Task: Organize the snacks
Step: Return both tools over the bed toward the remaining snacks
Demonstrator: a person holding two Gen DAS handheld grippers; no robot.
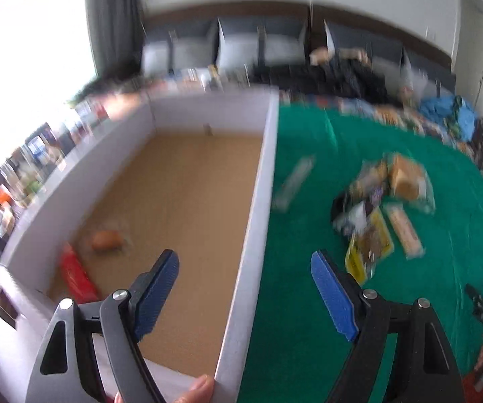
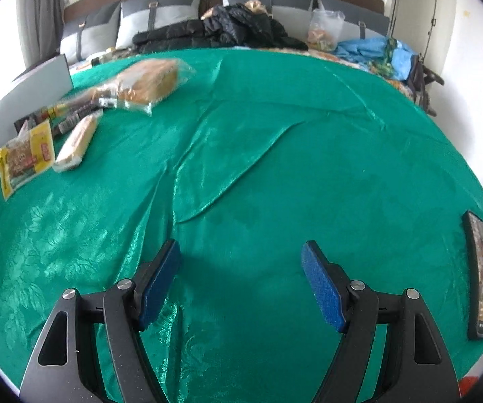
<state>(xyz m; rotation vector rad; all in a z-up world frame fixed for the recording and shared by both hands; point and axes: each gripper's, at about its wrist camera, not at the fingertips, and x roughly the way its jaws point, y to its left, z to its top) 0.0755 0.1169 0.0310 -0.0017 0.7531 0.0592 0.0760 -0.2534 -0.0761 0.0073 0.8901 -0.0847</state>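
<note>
The left gripper (image 1: 245, 265) is spread wide and holds nothing; in its view one finger hangs over the box (image 1: 258, 201) at left centre, the other over the green cloth (image 1: 308, 302). A bun (image 1: 106, 240) and a red pack (image 1: 75, 277) lie inside the box, lower left. The right gripper (image 2: 239, 255) is also released and empty above the cloth. Snacks (image 2: 73, 121) sit in a loose pile at its upper left, beside the box wall. A phone (image 2: 481, 275) lies at far right.

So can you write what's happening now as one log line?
left gripper: open, empty, over box wall | right gripper: open, empty | snacks: on cloth
</note>
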